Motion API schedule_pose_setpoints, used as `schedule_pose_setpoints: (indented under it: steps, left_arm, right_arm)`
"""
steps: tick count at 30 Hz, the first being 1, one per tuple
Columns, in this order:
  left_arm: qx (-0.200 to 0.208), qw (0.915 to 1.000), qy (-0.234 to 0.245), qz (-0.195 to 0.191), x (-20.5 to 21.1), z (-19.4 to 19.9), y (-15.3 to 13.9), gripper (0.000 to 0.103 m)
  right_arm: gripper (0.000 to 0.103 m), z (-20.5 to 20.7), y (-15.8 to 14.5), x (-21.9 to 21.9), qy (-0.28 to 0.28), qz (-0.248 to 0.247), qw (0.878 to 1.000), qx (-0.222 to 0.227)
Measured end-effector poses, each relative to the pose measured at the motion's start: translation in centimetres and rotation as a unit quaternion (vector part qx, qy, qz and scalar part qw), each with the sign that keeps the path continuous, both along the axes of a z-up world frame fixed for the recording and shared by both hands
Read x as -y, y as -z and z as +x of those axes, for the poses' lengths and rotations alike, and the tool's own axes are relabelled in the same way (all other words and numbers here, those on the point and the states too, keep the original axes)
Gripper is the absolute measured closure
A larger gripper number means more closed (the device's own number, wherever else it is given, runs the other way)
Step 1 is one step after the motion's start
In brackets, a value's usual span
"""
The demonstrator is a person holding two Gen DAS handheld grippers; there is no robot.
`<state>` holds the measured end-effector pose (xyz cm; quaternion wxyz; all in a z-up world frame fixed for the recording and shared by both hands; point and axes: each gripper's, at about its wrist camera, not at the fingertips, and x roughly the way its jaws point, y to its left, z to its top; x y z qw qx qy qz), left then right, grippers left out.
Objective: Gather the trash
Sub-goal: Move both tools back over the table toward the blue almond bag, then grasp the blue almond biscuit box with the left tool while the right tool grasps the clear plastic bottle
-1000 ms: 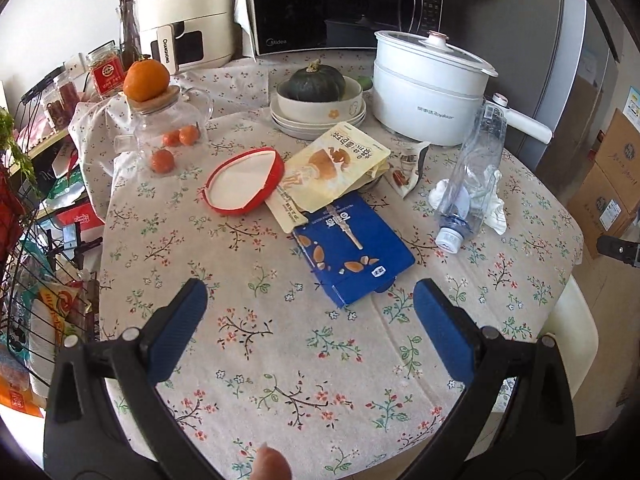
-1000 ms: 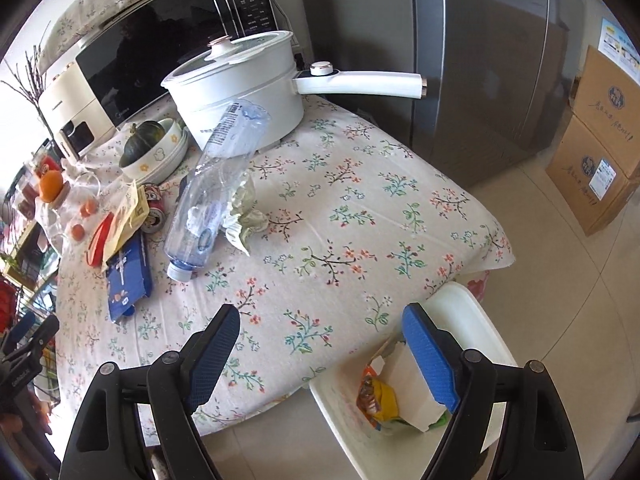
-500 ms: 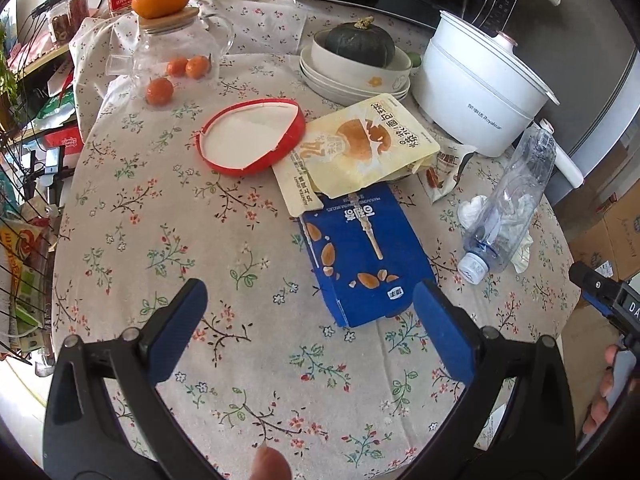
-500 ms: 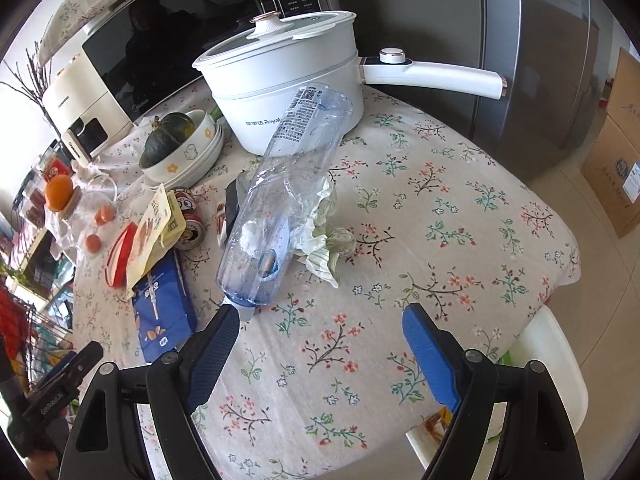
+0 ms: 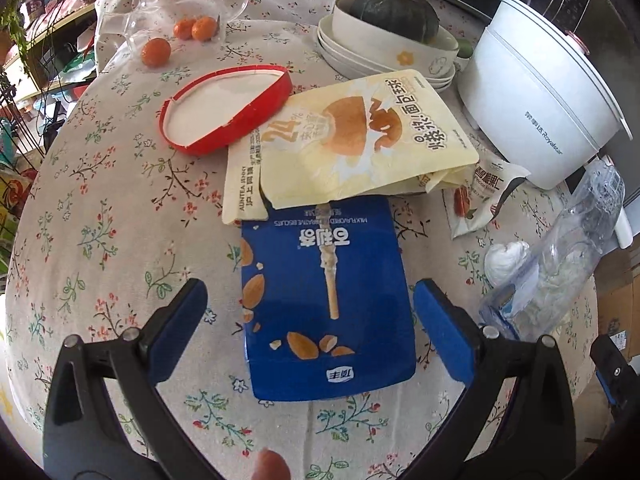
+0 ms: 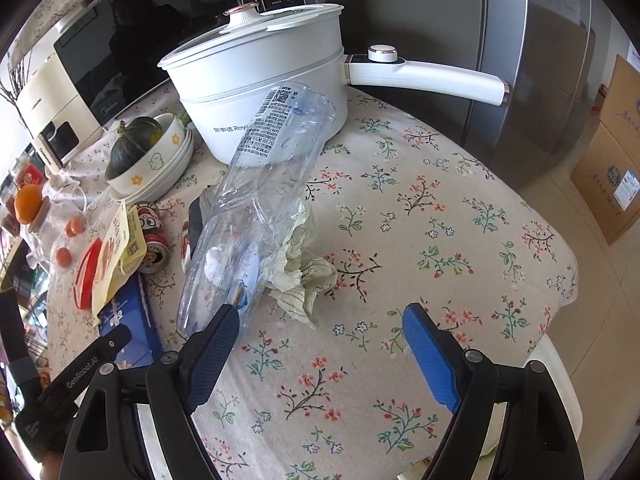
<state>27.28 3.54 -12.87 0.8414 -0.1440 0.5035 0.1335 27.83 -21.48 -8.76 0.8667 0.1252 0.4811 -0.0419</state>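
A blue biscuit box (image 5: 328,308) lies flat on the floral tablecloth (image 5: 120,240). My left gripper (image 5: 310,308) hovers open just above it, one finger on each side of the box. Behind it lie a yellow snack bag (image 5: 352,140), a red lid (image 5: 224,112) and a small white wrapper (image 5: 480,196). A clear plastic bottle (image 6: 264,200) lies on a crumpled napkin (image 6: 300,276). My right gripper (image 6: 320,332) is open, just short of the napkin, its left fingertip by the bottle's neck. A red can (image 6: 150,240) stands beside the snack bag.
A white electric pot (image 6: 264,76) with a long handle stands behind the bottle. Stacked bowls with a green squash (image 5: 392,28) and a glass teapot with oranges (image 5: 176,12) sit at the back. A white bin rim (image 6: 556,360) shows below the table edge; cardboard boxes (image 6: 608,168) stand on the floor.
Both grippers came in lower and closer over the table. The left one rolled and now straddles the blue box; the right one left the bin and nears the bottle and napkin.
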Motion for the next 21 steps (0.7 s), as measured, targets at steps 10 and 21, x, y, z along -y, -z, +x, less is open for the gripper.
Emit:
schedule_pose_setpoints:
  steps: [10, 21]
  left_arm:
    - [-0.004, 0.9997, -0.017, 0.019, -0.3, 1.5, 1.4, 0.0]
    - [-0.009, 0.999, 0.033, -0.03, -1.4, 1.6, 2.0, 0.0]
  right_arm:
    - [0.018, 0.6, 0.0, -0.2, -0.009, 0.003, 1.0, 0.011]
    - [0.018, 2.5, 0.3, -2.5, -0.023, 0.077, 0.996, 0.034]
